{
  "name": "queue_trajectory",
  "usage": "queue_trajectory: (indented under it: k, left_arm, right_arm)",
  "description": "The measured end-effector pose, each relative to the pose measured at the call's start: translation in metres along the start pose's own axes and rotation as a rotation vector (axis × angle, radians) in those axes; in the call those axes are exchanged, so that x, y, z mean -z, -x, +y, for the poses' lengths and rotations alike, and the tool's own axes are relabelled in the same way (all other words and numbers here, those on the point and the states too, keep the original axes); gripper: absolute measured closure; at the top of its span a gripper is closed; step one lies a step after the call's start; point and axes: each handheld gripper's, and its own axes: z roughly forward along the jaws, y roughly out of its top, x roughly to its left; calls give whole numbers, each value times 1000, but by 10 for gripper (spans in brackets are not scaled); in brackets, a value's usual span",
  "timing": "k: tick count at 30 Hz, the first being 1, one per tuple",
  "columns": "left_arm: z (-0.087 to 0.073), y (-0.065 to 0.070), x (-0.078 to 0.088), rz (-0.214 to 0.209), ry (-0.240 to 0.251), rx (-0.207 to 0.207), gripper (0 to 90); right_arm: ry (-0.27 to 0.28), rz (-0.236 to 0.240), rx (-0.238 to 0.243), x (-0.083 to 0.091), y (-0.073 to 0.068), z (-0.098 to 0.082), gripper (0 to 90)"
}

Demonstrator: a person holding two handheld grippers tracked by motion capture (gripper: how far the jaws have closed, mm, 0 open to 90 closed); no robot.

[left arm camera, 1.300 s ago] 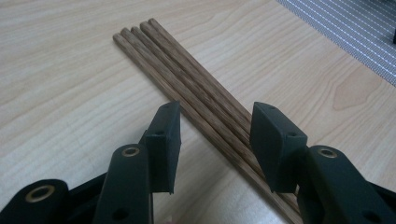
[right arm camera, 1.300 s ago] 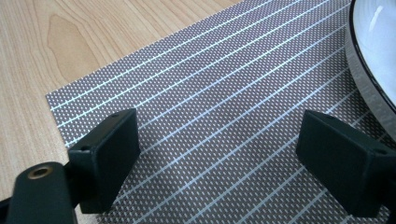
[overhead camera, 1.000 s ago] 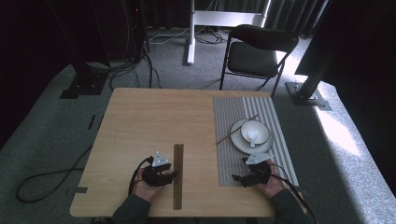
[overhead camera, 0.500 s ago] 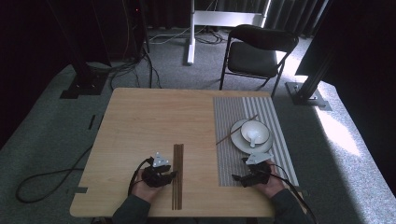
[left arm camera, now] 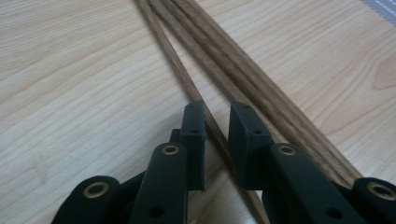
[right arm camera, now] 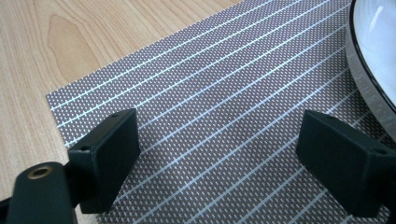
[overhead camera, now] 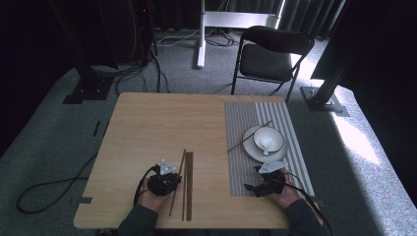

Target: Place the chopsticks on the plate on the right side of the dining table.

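Note:
Several dark wooden chopsticks (overhead camera: pixel 188 196) lie side by side near the table's front edge. One chopstick (overhead camera: pixel 180 164) lies slanted away from them, its near end further left. My left gripper (overhead camera: pixel 172 183) is shut on that chopstick (left arm camera: pixel 173 51), which runs between the narrow jaws of the left gripper (left arm camera: pixel 217 121); the other chopsticks (left arm camera: pixel 243 70) lie just beside it. My right gripper (overhead camera: pixel 253 187) rests low over the striped grey placemat (overhead camera: pixel 290 123). In its own view the right gripper (right arm camera: pixel 219 154) is open with nothing between its fingers, beside the white plate's rim (right arm camera: pixel 373 56).
On the placemat (right arm camera: pixel 210 93) a white plate (overhead camera: pixel 252 147) carries a bowl (overhead camera: pixel 275 135) with a spoon (overhead camera: pixel 266 146) in it. A single chopstick (overhead camera: pixel 238 143) leans on the plate's left edge. A black chair (overhead camera: pixel 273 51) stands beyond the table.
One chopstick has swung out of the straight bundle, its near end now further left in my left gripper. The right gripper has stayed in place.

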Motion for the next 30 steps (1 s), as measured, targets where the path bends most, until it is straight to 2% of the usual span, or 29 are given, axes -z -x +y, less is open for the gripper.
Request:
queue_trajectory:
  k: [4, 8, 24, 30]
  left_arm:
    - [-1, -5, 2, 42, -5, 26, 795]
    - [-1, -9, 3, 64, -7, 42, 814]
    - [2, -18, 1, 85, -7, 77, 843]
    - [6, -24, -2, 80, -4, 95, 844]
  right_arm:
    - [0, 0, 0, 0, 0, 0, 125]
    - [0, 0, 0, 0, 0, 0, 125]
    - [0, 0, 0, 0, 0, 0, 125]
    - [0, 0, 0, 0, 0, 0, 125]
